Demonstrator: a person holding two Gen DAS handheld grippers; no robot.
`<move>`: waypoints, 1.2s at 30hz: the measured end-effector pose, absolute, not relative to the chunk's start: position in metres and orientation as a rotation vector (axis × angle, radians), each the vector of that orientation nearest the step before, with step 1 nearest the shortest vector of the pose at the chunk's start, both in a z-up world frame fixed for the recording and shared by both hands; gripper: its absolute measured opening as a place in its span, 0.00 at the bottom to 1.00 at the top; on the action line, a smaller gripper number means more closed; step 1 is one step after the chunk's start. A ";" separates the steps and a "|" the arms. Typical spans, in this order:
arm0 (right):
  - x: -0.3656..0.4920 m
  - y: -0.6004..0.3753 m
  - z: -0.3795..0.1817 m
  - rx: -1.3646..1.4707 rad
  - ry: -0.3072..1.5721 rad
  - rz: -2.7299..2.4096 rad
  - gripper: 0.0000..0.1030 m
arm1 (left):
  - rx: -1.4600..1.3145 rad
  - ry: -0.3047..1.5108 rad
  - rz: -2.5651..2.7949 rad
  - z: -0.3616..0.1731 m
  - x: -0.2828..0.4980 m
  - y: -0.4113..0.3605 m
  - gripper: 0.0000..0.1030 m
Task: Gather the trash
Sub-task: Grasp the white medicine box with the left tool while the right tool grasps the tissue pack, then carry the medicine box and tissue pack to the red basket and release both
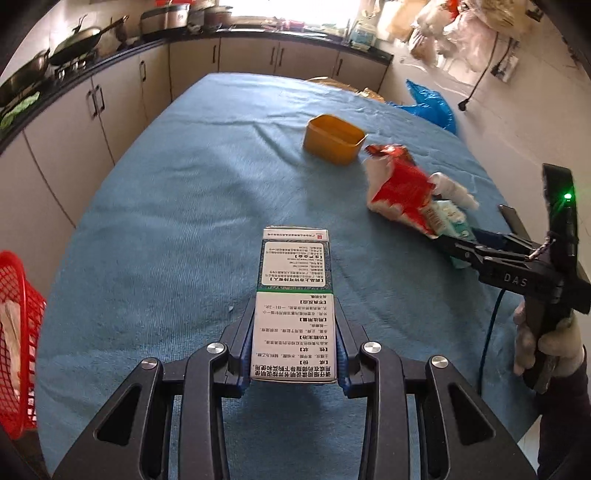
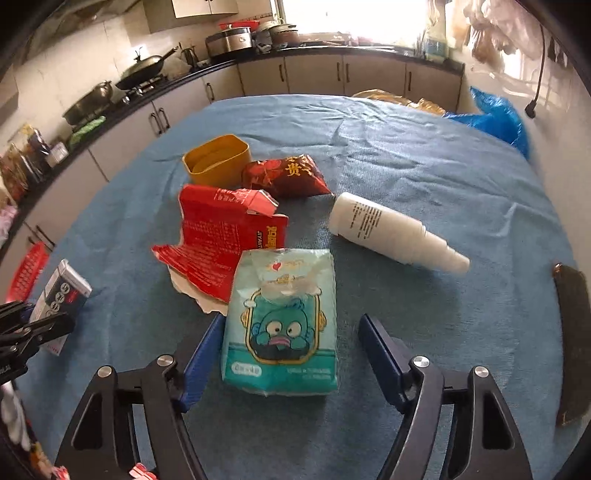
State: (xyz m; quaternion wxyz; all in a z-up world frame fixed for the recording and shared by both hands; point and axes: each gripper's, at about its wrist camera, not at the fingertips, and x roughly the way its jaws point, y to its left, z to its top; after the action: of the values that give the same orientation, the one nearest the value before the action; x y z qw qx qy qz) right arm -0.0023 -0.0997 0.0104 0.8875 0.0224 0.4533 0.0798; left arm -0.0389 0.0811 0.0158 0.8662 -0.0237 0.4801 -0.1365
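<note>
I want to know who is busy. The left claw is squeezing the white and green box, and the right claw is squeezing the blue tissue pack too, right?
Not quite. The left claw does squeeze the white and green box. But the right claw is open, its fingers on either side of the blue tissue pack, not squeezing it. The right wrist view shows this.

Rough blue cloth (image 2: pixel 424 177), glossy film tissue pack (image 2: pixel 282 325), smooth, probably plastic white bottle (image 2: pixel 388 229).

Lit by daylight from a blown-out window (image 1: pixel 325 11) at the far end, glaring white in both views. Strong fisheye bending and dark vignetting at edges; soft shadows on the blue cloth (image 2: pixel 406 155); slight blur throughout.
</note>
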 end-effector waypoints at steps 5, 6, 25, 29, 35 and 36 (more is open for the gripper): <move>-0.004 -0.096 0.012 0.034 0.951 0.124 0.51 | -0.065 0.985 -0.283 0.011 -0.036 0.080 0.35; -0.006 -0.099 0.013 0.052 0.951 0.124 0.50 | -0.071 0.978 -0.283 0.011 -0.035 0.079 0.39; -0.100 -0.095 0.034 0.156 0.910 0.134 0.45 | -0.065 0.852 -0.180 0.046 -0.096 0.100 0.32; -0.112 -0.073 0.040 0.131 0.893 0.168 0.45 | -0.053 0.827 -0.142 0.054 -0.115 0.110 0.32; -0.124 -0.042 0.047 0.103 0.875 0.231 0.45 | -0.036 0.782 -0.070 0.063 -0.140 0.124 0.32; -0.127 -0.035 0.048 0.094 0.870 0.240 0.45 | -0.031 0.775 -0.057 0.065 -0.144 0.127 0.32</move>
State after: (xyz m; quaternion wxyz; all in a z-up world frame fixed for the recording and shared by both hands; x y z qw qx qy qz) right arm -0.1273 -0.0351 0.0481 0.8987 0.0454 0.4204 0.1161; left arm -0.1436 0.1266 0.0646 0.9253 -0.0150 0.3779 -0.0277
